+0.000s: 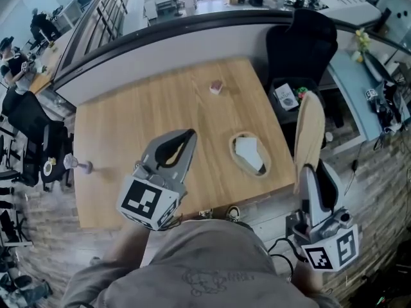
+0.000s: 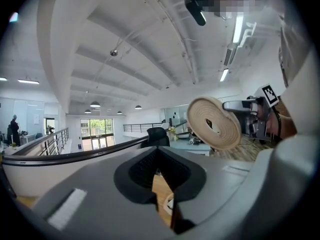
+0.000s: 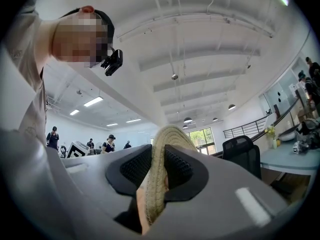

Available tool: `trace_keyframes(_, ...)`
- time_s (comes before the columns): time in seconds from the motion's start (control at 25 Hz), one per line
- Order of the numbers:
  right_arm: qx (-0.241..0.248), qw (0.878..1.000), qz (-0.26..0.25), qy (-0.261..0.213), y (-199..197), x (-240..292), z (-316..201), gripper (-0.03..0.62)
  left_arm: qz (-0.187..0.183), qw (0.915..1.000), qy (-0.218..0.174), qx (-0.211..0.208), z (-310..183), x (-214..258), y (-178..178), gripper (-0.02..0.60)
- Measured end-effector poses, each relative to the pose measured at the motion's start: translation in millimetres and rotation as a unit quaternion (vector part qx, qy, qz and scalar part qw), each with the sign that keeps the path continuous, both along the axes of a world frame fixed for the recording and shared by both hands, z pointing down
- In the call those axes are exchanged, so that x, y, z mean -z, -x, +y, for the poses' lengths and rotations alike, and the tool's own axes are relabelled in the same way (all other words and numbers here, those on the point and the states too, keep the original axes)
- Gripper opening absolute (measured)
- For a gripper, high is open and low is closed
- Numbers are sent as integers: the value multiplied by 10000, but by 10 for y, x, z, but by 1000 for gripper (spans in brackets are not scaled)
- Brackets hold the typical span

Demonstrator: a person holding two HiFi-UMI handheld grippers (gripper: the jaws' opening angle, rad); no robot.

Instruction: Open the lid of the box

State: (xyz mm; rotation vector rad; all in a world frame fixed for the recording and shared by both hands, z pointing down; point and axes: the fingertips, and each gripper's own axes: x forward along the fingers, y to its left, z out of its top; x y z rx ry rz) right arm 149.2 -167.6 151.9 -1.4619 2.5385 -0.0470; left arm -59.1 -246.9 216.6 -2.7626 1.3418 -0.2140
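Lid off the box and clamped in my R gripper [image 1: 308, 175]; L gripper [image 1: 187, 136] shut on nothing.

Nearest, my grey shirt [image 1: 212, 268] cuts off the table's front edge. R jaws pinch the oval woven straw lid [image 1: 309, 133] edge-on, upright, off the table's right side. In the R gripper view only its rim shows, w/ the lower part buried btwn the pads [image 3: 177, 166]. L jaws are tip to tip above the light wooden table [image 1: 160, 101]. Further out the oval woven box [image 1: 233, 149] sits open on the tabletop. Something white [image 1: 249, 153] lies inside, can't tell what. Beyond it there's a small pink object [image 1: 216, 86], too small to ID.
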Motion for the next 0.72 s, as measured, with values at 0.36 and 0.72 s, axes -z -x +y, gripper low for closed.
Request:
trace_keyframes(0.36,-64,10000,59,23,-14,-19,-61,86,-40,10000,-69,56,-66,32,35,2)
trace_keyframes(0.72,-93,9997,197,66,6,7,-92,86,-40,10000,-46,39,-86,48,48,2)
